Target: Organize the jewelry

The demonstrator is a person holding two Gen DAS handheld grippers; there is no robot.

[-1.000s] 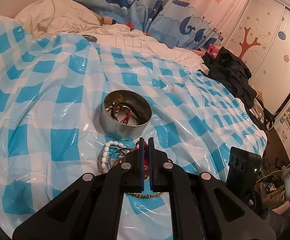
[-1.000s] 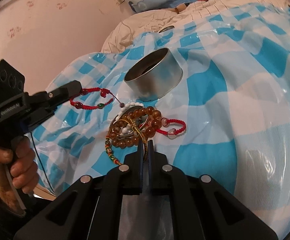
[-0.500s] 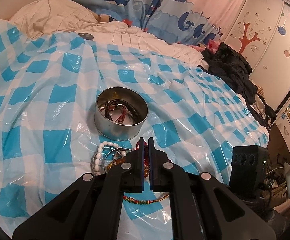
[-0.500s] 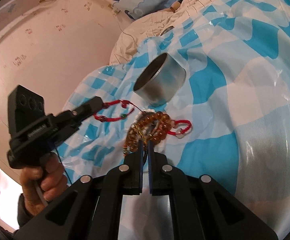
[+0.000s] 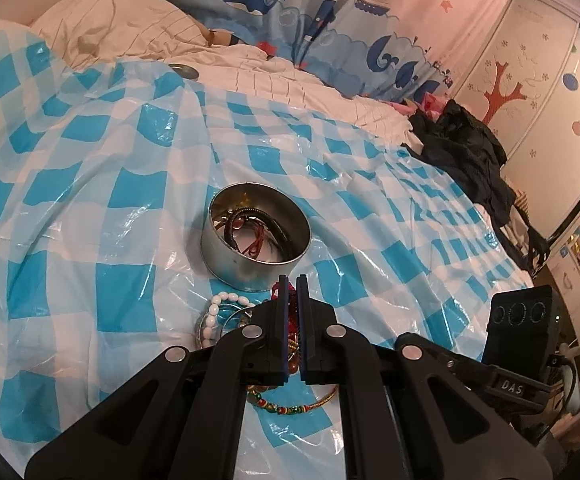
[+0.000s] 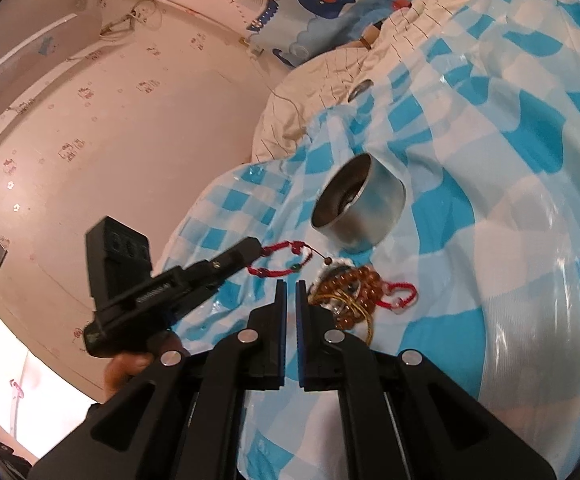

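A round metal tin [image 5: 255,240] with several bracelets inside stands on the blue-checked plastic sheet [image 5: 90,200]; it also shows in the right wrist view [image 6: 364,208]. My left gripper [image 5: 290,284] is shut on a red cord bracelet [image 6: 286,259] and holds it in the air just before the tin; it shows from outside in the right wrist view [image 6: 256,249]. Under it lies a pile with a white bead bracelet [image 5: 220,312], amber beads [image 6: 354,292], a second red cord bracelet [image 6: 402,294] and a green-red beaded string [image 5: 290,408]. My right gripper [image 6: 290,286] is shut and empty, raised near the pile.
The sheet covers a bed with cream bedding [image 5: 130,36]. A whale-print curtain [image 5: 290,12] hangs behind. Dark clothes [image 5: 462,148] lie at the bed's right edge by a wardrobe [image 5: 530,80]. A small metal lid [image 5: 184,71] lies far back.
My left gripper has carried the red cord bracelet up and toward the tin. My right gripper has drawn back and tilted up, away from the pile.
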